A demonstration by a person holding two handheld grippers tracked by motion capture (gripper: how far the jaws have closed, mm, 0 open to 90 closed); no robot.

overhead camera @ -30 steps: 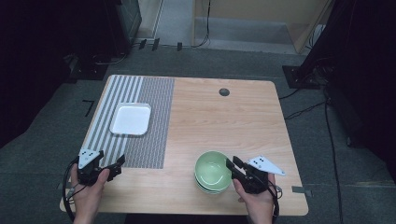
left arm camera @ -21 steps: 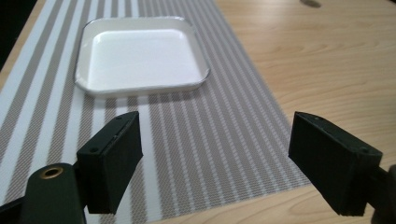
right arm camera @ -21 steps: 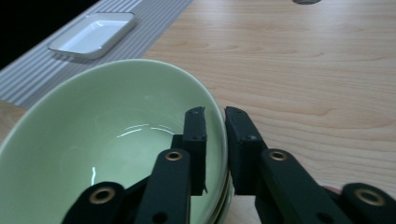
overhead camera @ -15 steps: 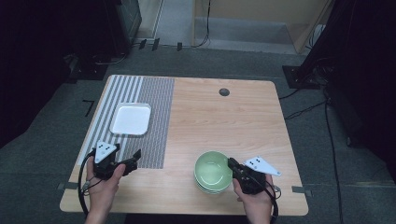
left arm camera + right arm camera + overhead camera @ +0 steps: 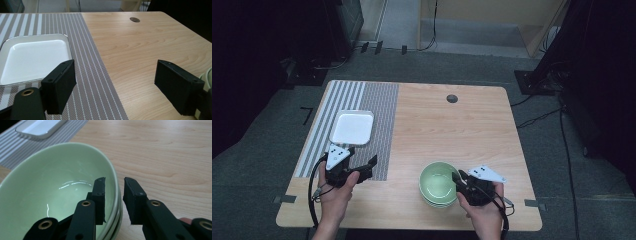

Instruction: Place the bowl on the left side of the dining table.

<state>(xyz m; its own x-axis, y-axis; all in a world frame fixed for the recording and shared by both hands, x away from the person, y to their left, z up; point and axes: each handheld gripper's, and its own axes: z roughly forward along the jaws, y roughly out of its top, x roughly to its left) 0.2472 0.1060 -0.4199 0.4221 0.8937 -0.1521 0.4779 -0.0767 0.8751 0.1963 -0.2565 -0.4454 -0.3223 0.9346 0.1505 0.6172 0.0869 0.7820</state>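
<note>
Stack of pale green bowls (image 5: 438, 183), glossy, round, thin-rimmed, sits near front edge of table (image 5: 452, 130), right of centre; right gripper (image 5: 459, 178) straddles top bowl's rim, one jaw inside, one outside, jaws have just been opening w/ small gap, pads not clearly pressing. Left gripper (image 5: 371, 162) hovers w/ jaws wide apart, nothing btwn, over woven grey striped mat (image 5: 377, 110) near white square plate (image 5: 352, 126) w/ rounded corners. Table is light wood-grain w/ dark round grommet (image 5: 452, 98); grey carpet floor, dim room, cables at back.
</note>
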